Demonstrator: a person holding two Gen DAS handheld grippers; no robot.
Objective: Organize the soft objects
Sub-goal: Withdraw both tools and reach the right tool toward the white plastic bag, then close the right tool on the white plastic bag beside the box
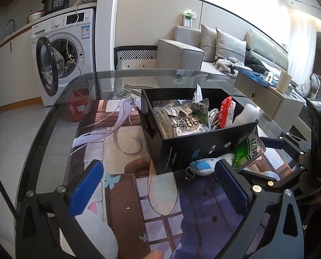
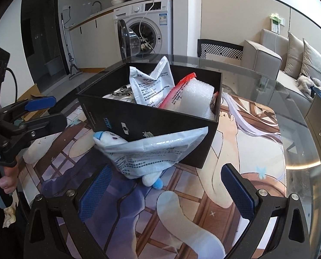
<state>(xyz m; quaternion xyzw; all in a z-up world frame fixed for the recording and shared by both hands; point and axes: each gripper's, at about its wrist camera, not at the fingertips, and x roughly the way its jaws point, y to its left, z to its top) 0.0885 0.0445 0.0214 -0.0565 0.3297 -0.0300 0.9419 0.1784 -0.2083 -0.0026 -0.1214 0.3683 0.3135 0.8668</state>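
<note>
A black open box stands on the printed mat and holds an adidas bag, a green-white packet, a red-white packet and white foam. Outside, against the box's near wall, lie a white-and-blue plush toy and a soft packet partly over it. My left gripper is open and empty, just before the box. My right gripper is open and empty, just short of the packet and plush.
The glass table's curved edge runs along the left. A washing machine with its door open stands behind, a sofa at the right. The left gripper also shows in the right wrist view.
</note>
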